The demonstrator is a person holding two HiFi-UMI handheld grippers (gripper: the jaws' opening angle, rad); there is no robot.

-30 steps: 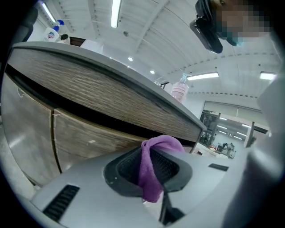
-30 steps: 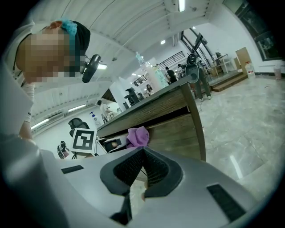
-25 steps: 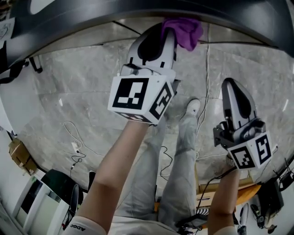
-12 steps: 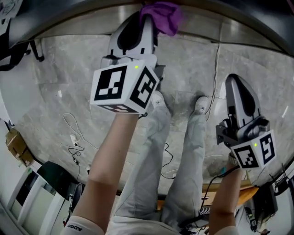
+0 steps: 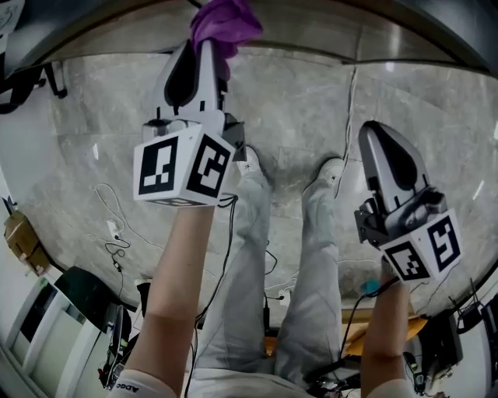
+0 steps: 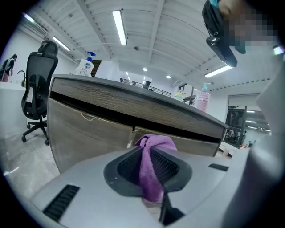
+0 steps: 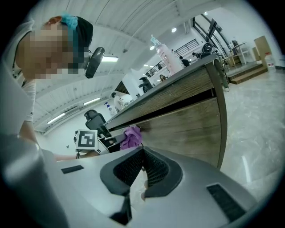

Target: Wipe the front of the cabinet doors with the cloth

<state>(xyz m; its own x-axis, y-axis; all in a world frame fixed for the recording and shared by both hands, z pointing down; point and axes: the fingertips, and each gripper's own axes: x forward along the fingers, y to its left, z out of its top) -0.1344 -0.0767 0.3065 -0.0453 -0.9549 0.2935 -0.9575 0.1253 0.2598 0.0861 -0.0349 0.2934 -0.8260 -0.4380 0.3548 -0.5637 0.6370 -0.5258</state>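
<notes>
My left gripper (image 5: 208, 47) is shut on a purple cloth (image 5: 222, 22) and holds it up against the wooden cabinet doors (image 6: 89, 133). In the left gripper view the cloth (image 6: 151, 164) hangs pinched between the jaws, with its bunched top near the seam between two doors. My right gripper (image 5: 381, 148) hangs lower at the right, shut with nothing between its fingers, away from the doors (image 7: 187, 124). The right gripper view shows the cloth (image 7: 131, 137) and the left gripper's marker cube (image 7: 87, 139) at the cabinet front.
A dark countertop (image 6: 133, 95) overhangs the doors, with spray bottles (image 6: 84, 67) on it. A black office chair (image 6: 38, 84) stands at the left of the cabinet. Cables (image 5: 117, 233) trail on the marble floor (image 5: 93, 155) by the person's legs (image 5: 249, 256).
My left gripper has moved leftward along the cabinet front with the cloth. The right gripper has stayed about where it was.
</notes>
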